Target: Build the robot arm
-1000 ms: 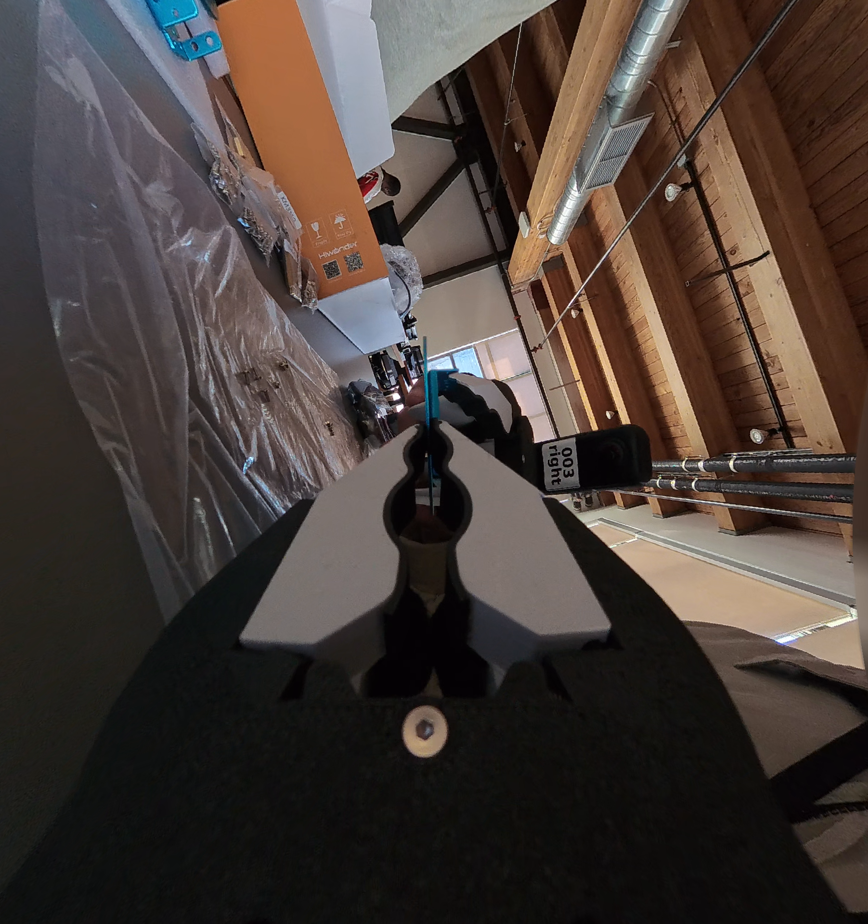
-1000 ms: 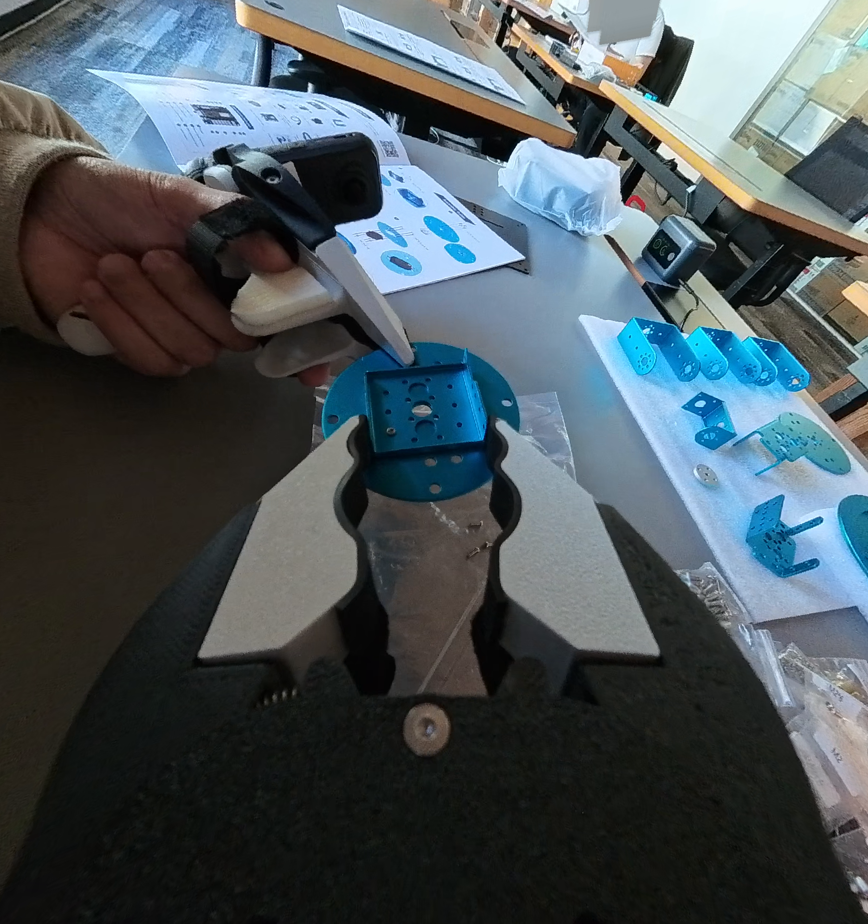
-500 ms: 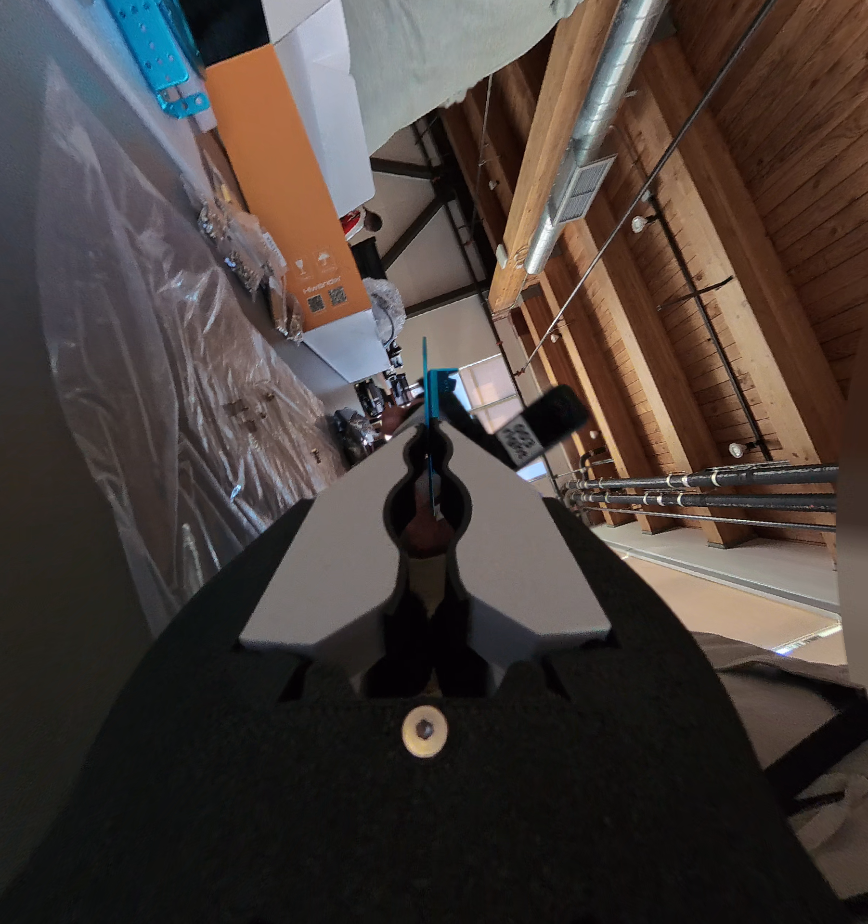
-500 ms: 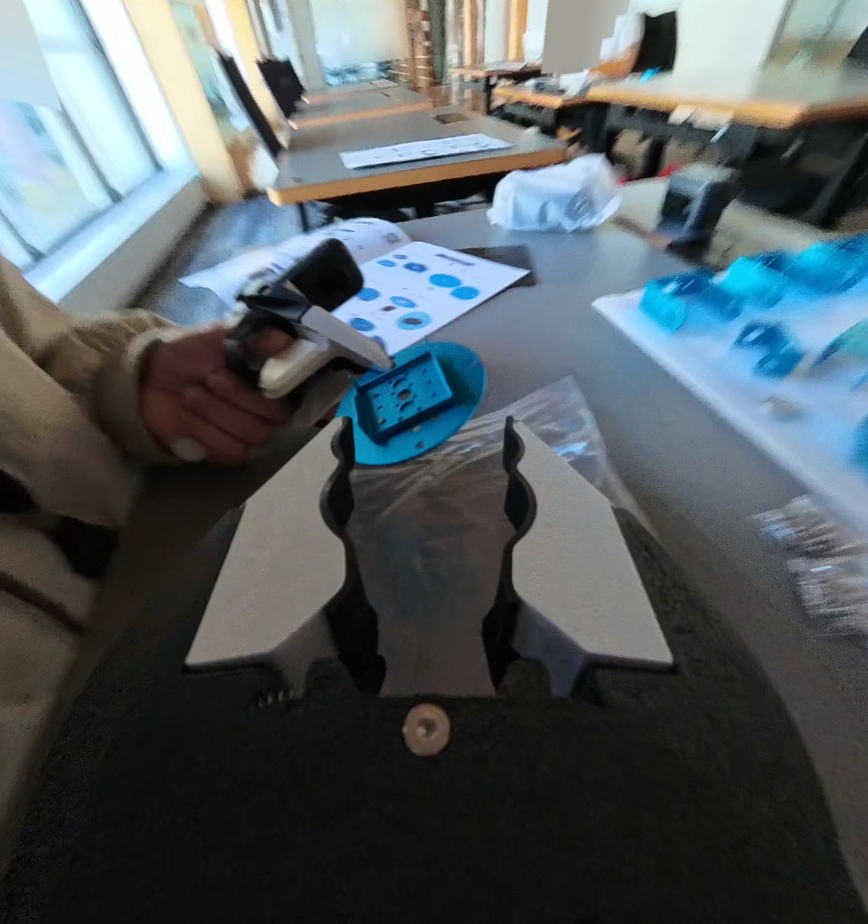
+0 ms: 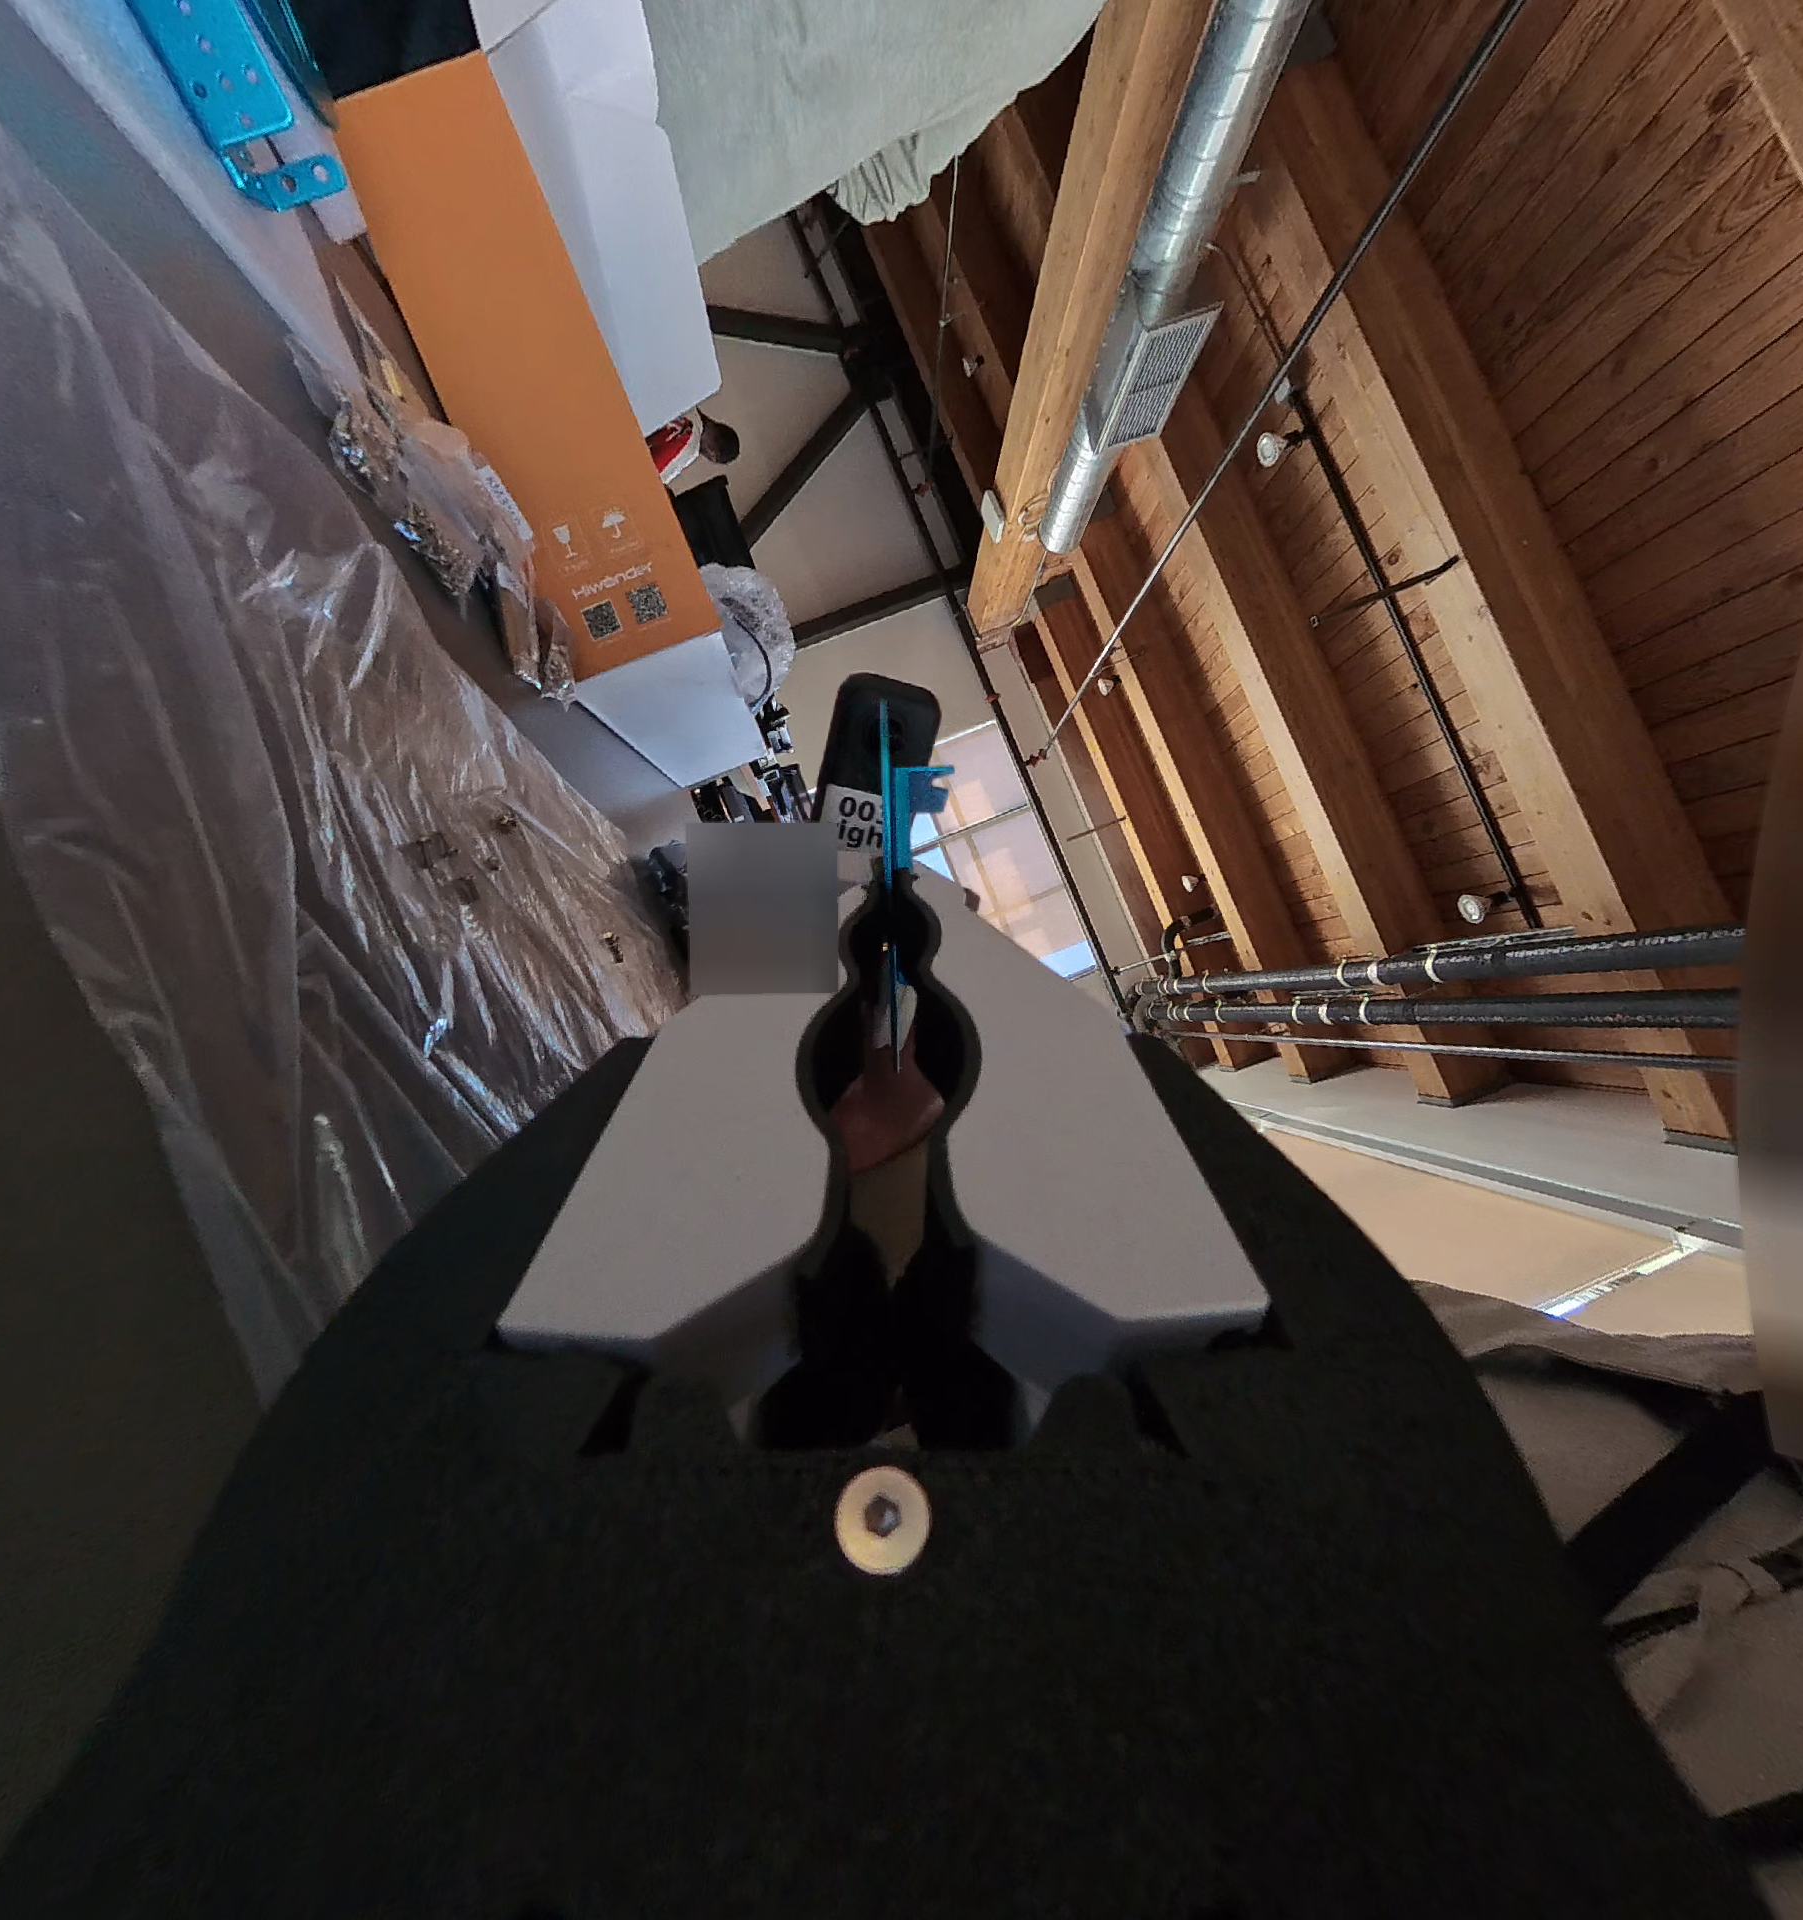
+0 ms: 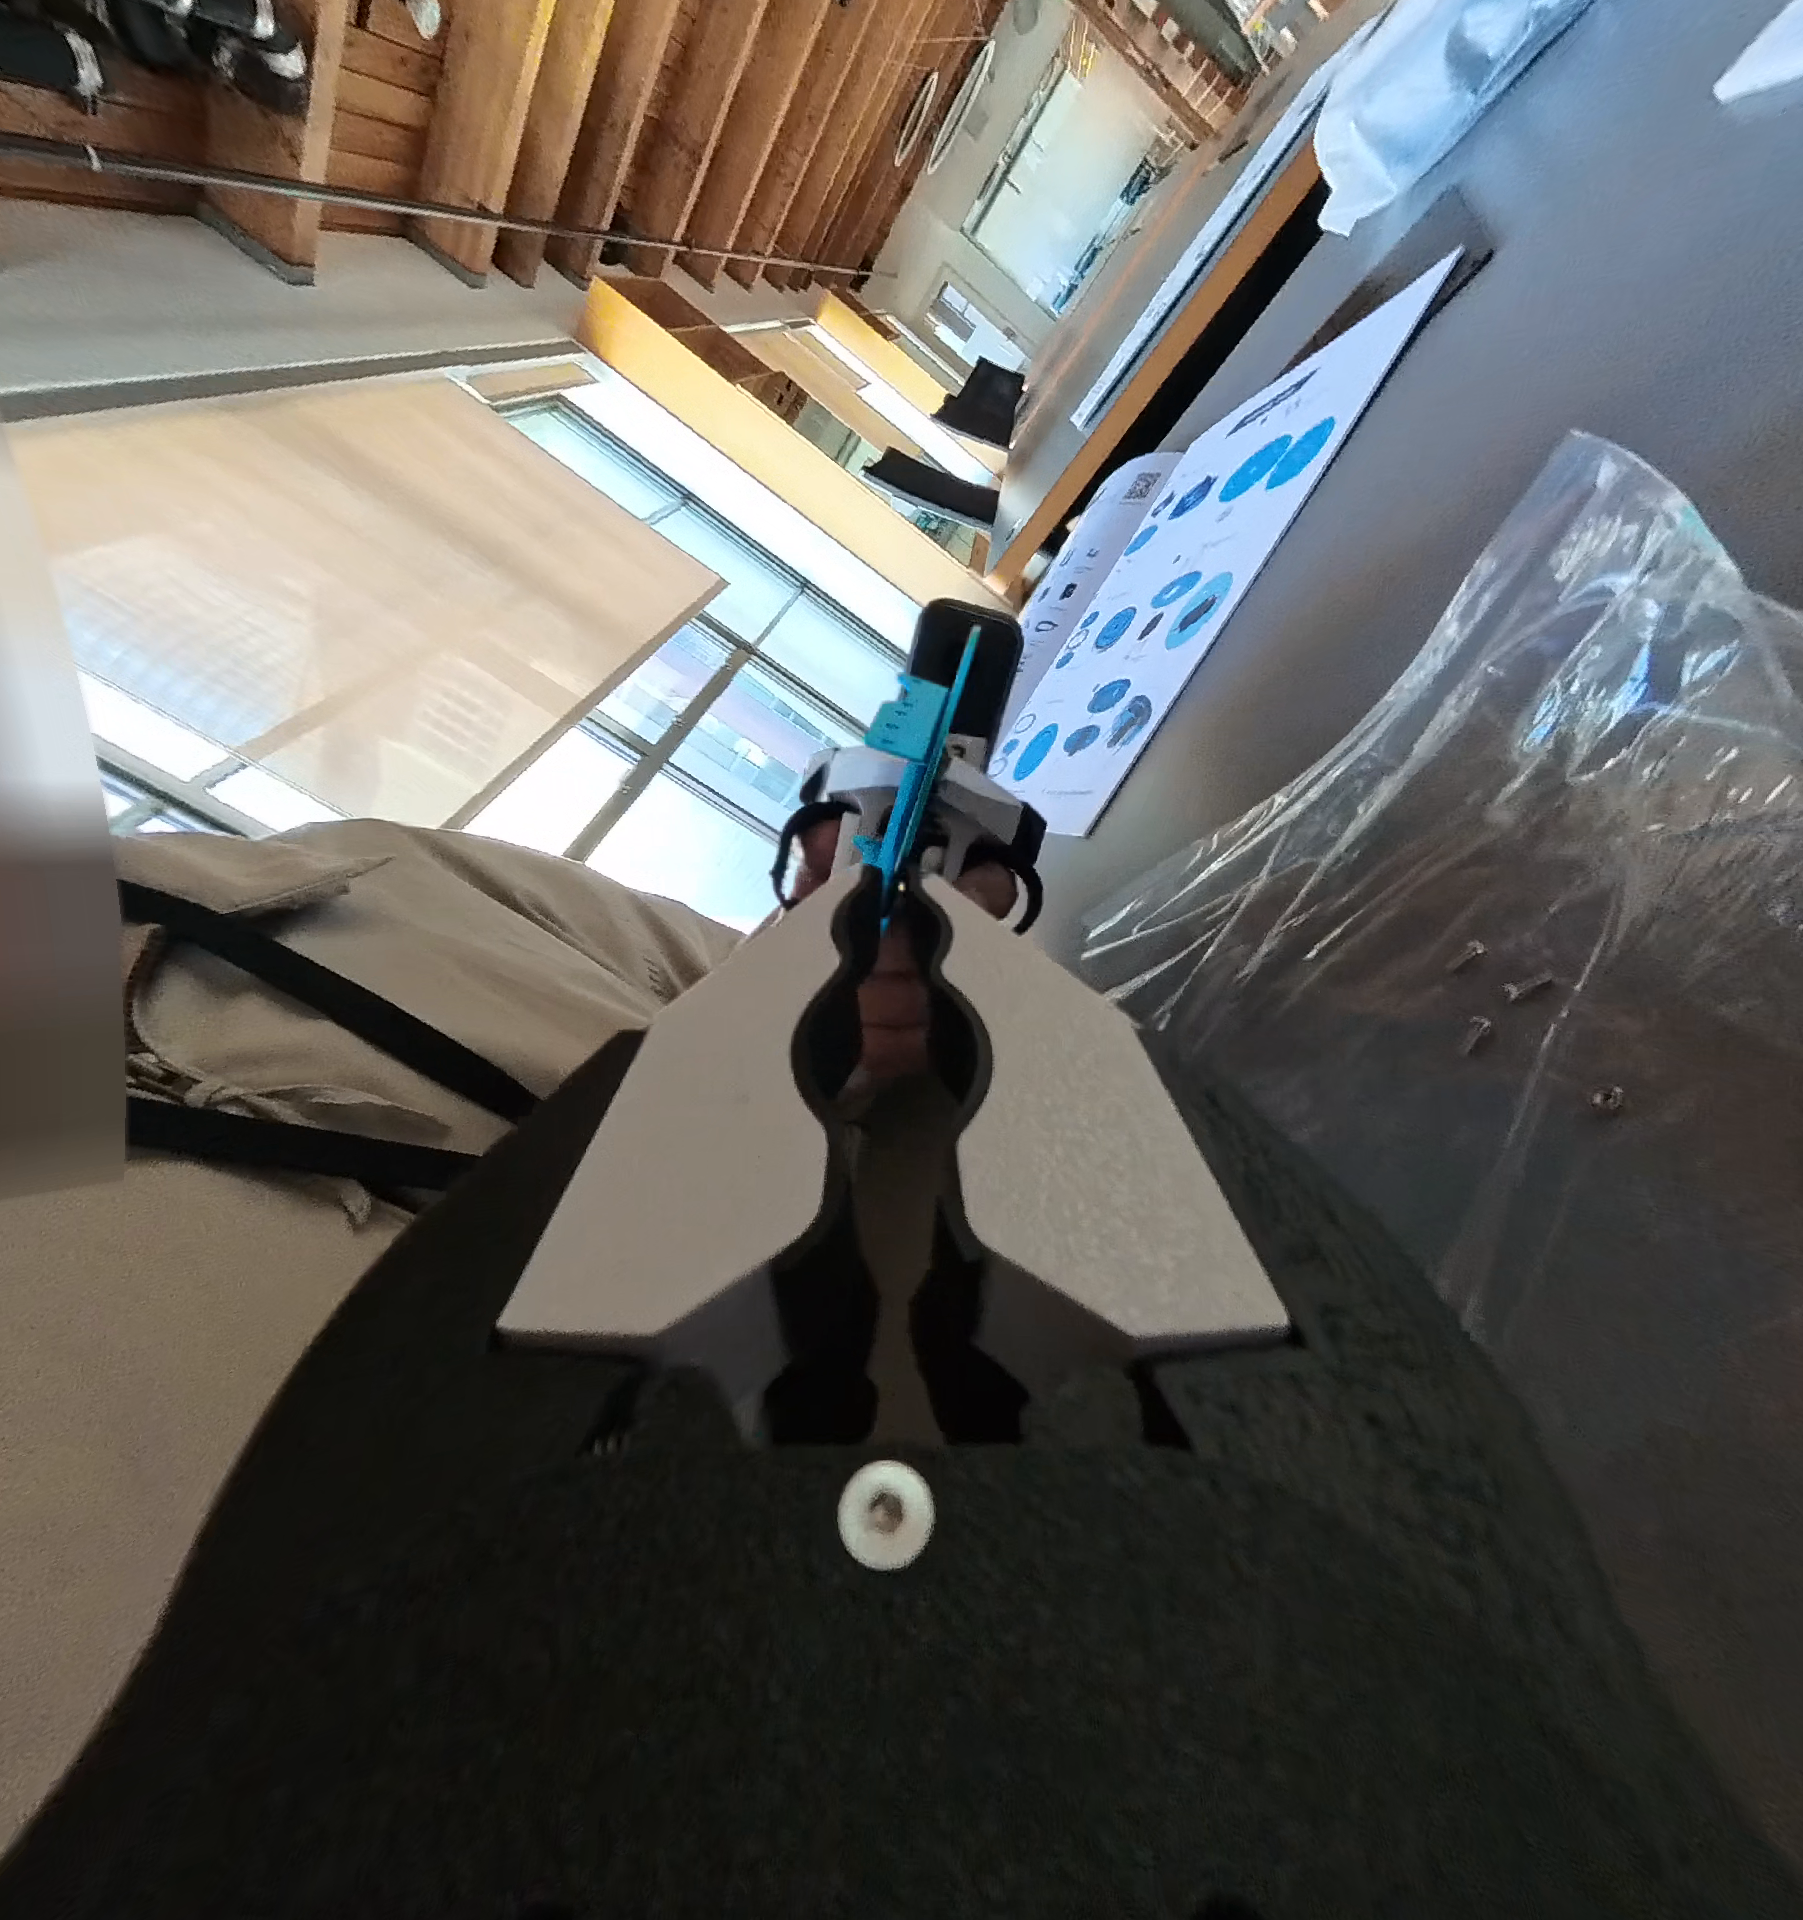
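With both wrist views rolled sideways, the grey table (image 6: 1707,312) runs up one edge of each frame.

- Clear plastic bag (image 6: 1499,883) lies flat on the table and takes up most of the near surface. A few loose screws (image 6: 1499,997) sit inside it.
- Orange-and-white carton (image 5: 492,343) stands at the far side. It carries a printed brand name, handling icons and two QR squares.
- Printed instruction sheet (image 6: 1188,582) lies past the bag, showing blue part diagrams and a QR code. Its text is too small to read.
- Perforated blue bracket (image 5: 232,94) is up by the carton, with small screw packets (image 5: 429,499) beside the carton's base.
- Blue disc (image 5: 892,883) with a square bracket on one face is off the table, held edge-on between the two tools.
- Left gripper (image 5: 892,904): jaws together, pinching the disc's rim, with the thin edge running down the slot.
- Right gripper (image 6: 881,894): jaws together on the opposite rim of the same disc, facing the left one head-on.
- A white sticker (image 5: 855,821) with black print sits on the right gripper's camera body, half hidden by the disc.
- A hand (image 6: 892,1008) shows through the jaw cut-out.
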